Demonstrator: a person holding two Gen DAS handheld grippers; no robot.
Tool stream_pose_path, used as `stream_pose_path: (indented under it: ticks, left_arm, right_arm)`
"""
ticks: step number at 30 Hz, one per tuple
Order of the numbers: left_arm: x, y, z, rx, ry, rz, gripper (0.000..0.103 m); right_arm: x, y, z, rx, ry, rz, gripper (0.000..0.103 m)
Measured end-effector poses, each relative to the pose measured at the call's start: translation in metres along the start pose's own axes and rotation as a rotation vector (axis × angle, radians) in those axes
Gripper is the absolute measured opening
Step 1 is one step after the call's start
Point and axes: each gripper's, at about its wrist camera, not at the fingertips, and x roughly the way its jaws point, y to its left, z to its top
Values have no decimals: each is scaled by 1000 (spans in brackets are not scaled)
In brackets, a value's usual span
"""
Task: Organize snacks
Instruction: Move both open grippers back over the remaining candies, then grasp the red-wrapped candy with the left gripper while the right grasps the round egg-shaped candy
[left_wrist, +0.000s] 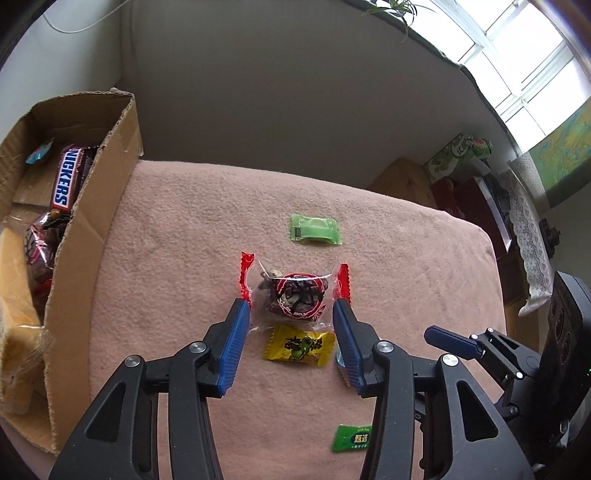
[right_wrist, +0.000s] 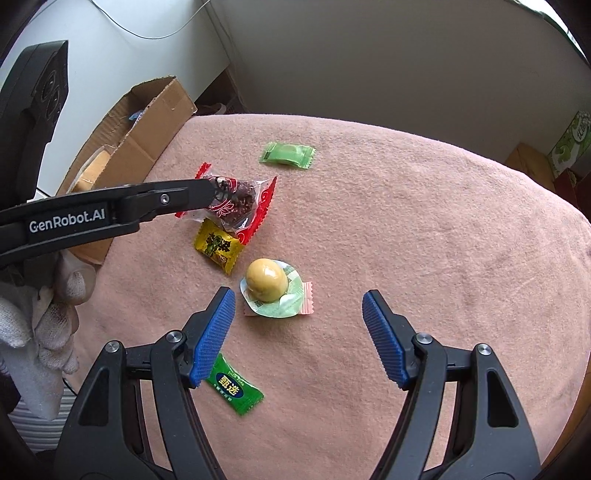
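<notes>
My left gripper (left_wrist: 291, 308) is open, its blue pads either side of a clear red-edged snack packet (left_wrist: 295, 291) on the pink cloth; whether the pads touch it I cannot tell. The packet also shows in the right wrist view (right_wrist: 236, 201), with the left gripper (right_wrist: 212, 188) over it. A yellow candy (left_wrist: 299, 347) (right_wrist: 218, 245) lies just before it, a pale green candy (left_wrist: 314, 229) (right_wrist: 288, 155) beyond. My right gripper (right_wrist: 297, 314) is open and empty, just short of a packed egg (right_wrist: 267, 286). A dark green candy (right_wrist: 236, 391) (left_wrist: 351, 437) lies near its left finger.
An open cardboard box (left_wrist: 92, 206) (right_wrist: 147, 122) stands at the table's left edge, holding a Snickers bar (left_wrist: 66, 177) and other packets. The pink cloth (right_wrist: 424, 240) covers the table. Boxes and furniture (left_wrist: 465, 177) stand beyond the far right edge.
</notes>
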Motion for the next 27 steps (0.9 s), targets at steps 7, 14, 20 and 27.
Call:
stream_pose_path:
  ticks: [7,14,20,27]
  left_arm:
    - [17,2,5,15,16,23,52]
    - [23,-1,7,17,-5,18,53]
    - [20,2,7,-7,10,2,53]
    - [25,-2,11,-9,13,11,66]
  right_arm:
    - [16,6,4,-33,11,-7,74]
    - [29,5,6,-20,24,-8,72]
    - [28,1,9,-20,25,-4,61]
    - [27,-6,10,-13,22,1,55]
